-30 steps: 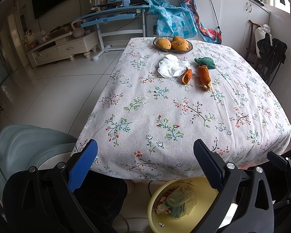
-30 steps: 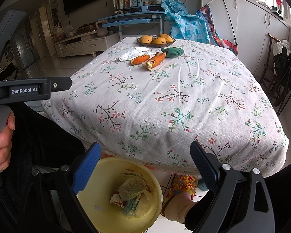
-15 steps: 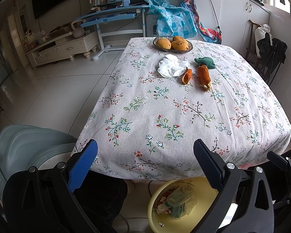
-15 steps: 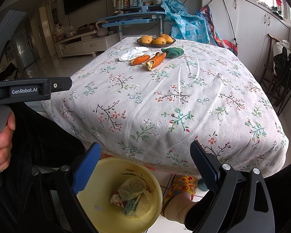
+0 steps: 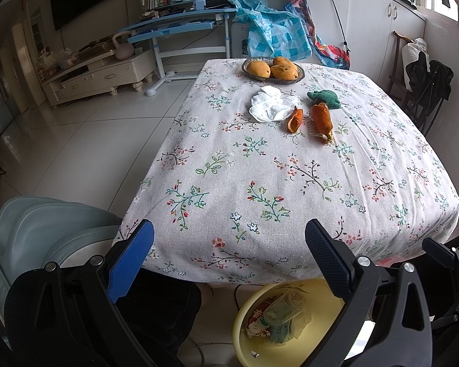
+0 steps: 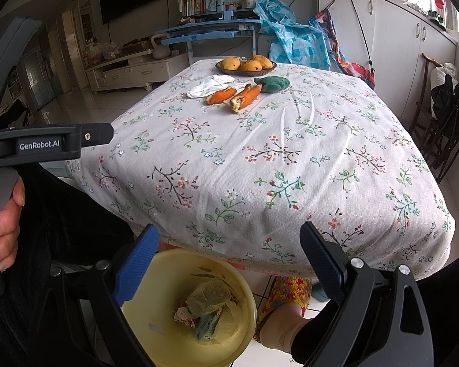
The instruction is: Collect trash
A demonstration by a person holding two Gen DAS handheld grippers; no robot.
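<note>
Both grippers hang at the near edge of the tabletop [image 5: 290,183], which is covered by a floral cloth. The left gripper [image 5: 229,253] has its jaws spread wide with nothing between them, and the right gripper [image 6: 229,253] is released the same way, empty. A hand [image 6: 3,229] grips the left gripper's handle at the left of the right wrist view.

The trash lies toward the far edge of the tabletop: a crumpled white tissue [image 5: 270,107], just beside it a small orange peel [image 5: 295,119], and next to that a larger orange peel [image 5: 322,120]. A green cloth lump [image 5: 326,99] touches the larger peel's far end. A dish of fruit [image 5: 274,68] sits at the far edge.

Below the near edge, on the floor, stands a yellow bin [image 6: 156,315] holding wrappers and a crumpled plastic bag [image 6: 208,296]. A foot in a patterned slipper [image 6: 286,293] is just beside the bin.
</note>
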